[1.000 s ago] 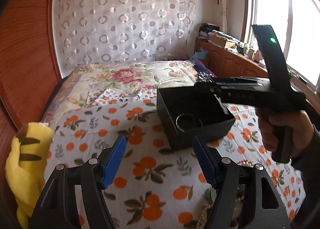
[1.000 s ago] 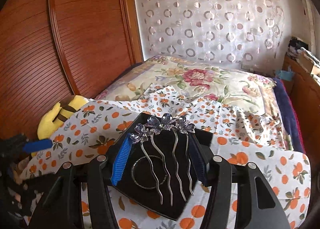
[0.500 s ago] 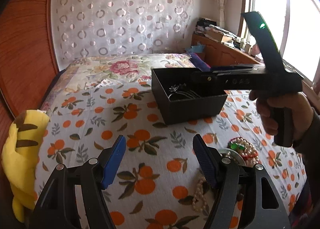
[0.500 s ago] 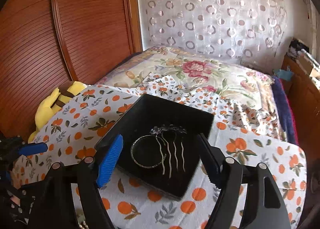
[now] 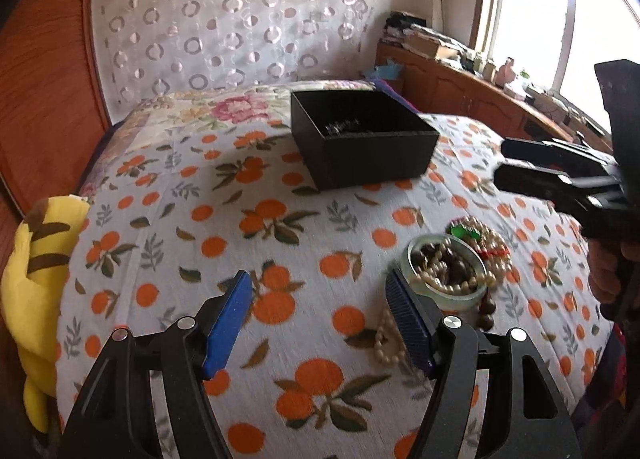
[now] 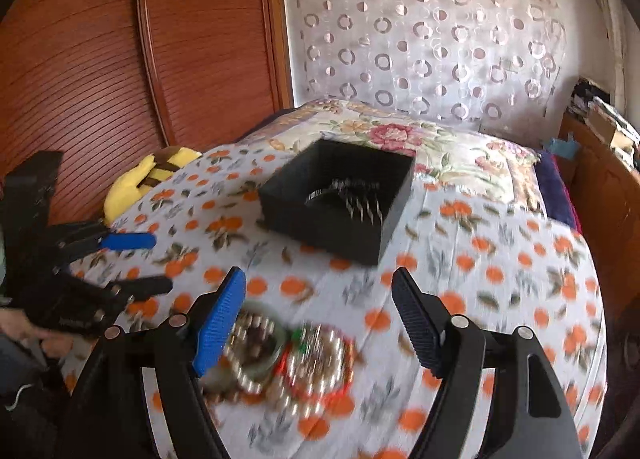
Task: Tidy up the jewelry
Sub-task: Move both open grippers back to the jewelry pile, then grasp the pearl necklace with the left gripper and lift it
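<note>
Both of your grippers are empty. The left gripper hangs low over the bed with its fingers spread wide, nothing between them. The right gripper is likewise spread apart and bare, pointed down over the jewelry pile.

Black box sits mid-bed, open top up, set where either hand can reach it. Inside, a metal hair comb with wavy prongs and what looks like a bangle beside it; motion blur hides how the two lie against each other. From the left view only a glint of metal shows over the near wall.

Unsorted pile lies near your edge of the bed, well apart from the box: a pale green bangle flat on the quilt with a pearl-like bead strand draped through and over it, spilling toward the left gripper's right finger. Just beside it, a coil of beads with red thread and a green stone.

Judgement: the comb's placing looks finished, and your right gripper is lined up for the next pick from the pile. The tangle is the risk; lifting the strand may drag the bangle with it.

Yellow plush toy is at the left bed edge, not involved.
</note>
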Available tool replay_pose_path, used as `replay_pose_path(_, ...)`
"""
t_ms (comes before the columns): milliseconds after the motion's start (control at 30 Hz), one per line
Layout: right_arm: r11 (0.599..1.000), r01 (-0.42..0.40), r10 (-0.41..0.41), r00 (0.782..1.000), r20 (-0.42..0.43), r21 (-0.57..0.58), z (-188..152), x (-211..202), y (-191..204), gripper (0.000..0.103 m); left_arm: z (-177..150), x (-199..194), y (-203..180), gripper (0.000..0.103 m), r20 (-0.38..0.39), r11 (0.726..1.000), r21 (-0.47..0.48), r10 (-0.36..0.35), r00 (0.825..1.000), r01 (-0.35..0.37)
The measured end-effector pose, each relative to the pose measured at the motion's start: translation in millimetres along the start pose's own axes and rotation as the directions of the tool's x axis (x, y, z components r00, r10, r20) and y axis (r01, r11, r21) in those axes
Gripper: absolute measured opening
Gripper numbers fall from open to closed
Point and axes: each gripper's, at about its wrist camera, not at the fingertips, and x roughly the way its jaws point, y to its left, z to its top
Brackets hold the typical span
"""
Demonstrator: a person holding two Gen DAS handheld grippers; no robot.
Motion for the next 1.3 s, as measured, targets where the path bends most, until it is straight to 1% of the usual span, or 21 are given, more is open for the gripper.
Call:
replay_pose_path(133,1.000,0.012,-0.012,1.000,-0.010,-0.003,-25.3,-12.4,7.0,0.077,-5.1,1.6,-9.2,0.066,-0.025,0.999,0.029,-0.012,1.000,0.012)
replay_pose_path(267,1.000,0.010,-0.010,1.000,-0.009,0.001,-41.4,-23.1,12.1,0.077,-8.0,4.9,-19.1,0.065,-0.045,0.998,0.054,-0.025,0.999,0.027)
replay_pose_path(433,0.999,0.014,-0.013,0.999,-0.033,0.028,-61.0,-27.4,14.4,0.077,-10.2,9.0,-29.3,0.052,-0.069,0.995,0.084,-0.039,0.997,0.045)
replay_pose_path(467,0.999,0.015,-0.014,0.999,-0.038,0.032,-63.5,-26.8,15.0,0.077,-9.9,9.9,-30.8,0.051,-0.074,0.995,0.088,-0.037,0.997,0.044)
replay_pose_path(633,0.999,0.014,-0.011,0.998,-0.056,0.045,-74.9,-23.8,18.2,0.077,-11.1,16.2,-35.6,0.038,-0.098,0.994,0.104,-0.029,0.995,0.040)
replay_pose_path(800,0.999,0.019,-0.017,0.998,-0.056,0.037,-79.3,-22.5,22.6,0.077,-12.7,22.1,-39.6,0.032,-0.115,0.992,0.120,-0.018,0.993,0.032)
replay_pose_path(867,0.999,0.020,-0.018,0.998,-0.055,0.041,-80.6,-21.5,22.6,0.077,-12.8,23.0,-40.9,0.031,-0.107,0.991,0.128,-0.011,0.994,0.025)
replay_pose_path(900,0.999,0.019,-0.016,0.998,-0.054,0.043,-80.6,-21.5,22.3,0.077,-12.6,23.2,-40.8,0.029,-0.106,0.992,0.127,-0.014,0.994,0.027)
replay_pose_path(933,0.999,0.018,-0.016,0.998,-0.053,0.044,-80.3,-22.0,22.0,0.077,-12.4,23.4,-40.3,0.022,-0.105,0.992,0.125,-0.015,0.994,0.028)
replay_pose_path(967,0.999,0.020,-0.017,0.998,-0.053,0.044,-80.3,-22.0,22.0,0.077,-12.6,23.2,-39.5,0.018,-0.101,0.992,0.124,-0.016,0.995,0.028)
replay_pose_path(1000,0.999,0.020,-0.018,0.998,-0.052,0.044,-80.3,-22.1,21.8,0.077,-12.4,23.4,-39.7,0.010,-0.100,0.992,0.124,-0.018,0.995,0.031)
replay_pose_path(1033,0.999,0.021,-0.018,0.999,-0.051,0.043,-81.0,-21.5,22.2,0.077,-12.8,22.8,-39.1,0.004,-0.097,0.992,0.123,-0.028,0.995,0.040)
replay_pose_path(1133,0.999,0.021,-0.019,0.998,-0.052,0.043,-80.7,-22.2,22.1,0.078,-10.9,18.3,-36.3,0.004,-0.077,0.993,0.092,-0.060,0.995,0.067)
replay_pose_path(1300,0.999,0.022,-0.019,0.998,-0.053,0.043,-81.5,-21.4,22.4,0.077,6.6,-7.8,-34.9,0.004,0.028,0.995,0.059,-0.078,0.997,0.076)
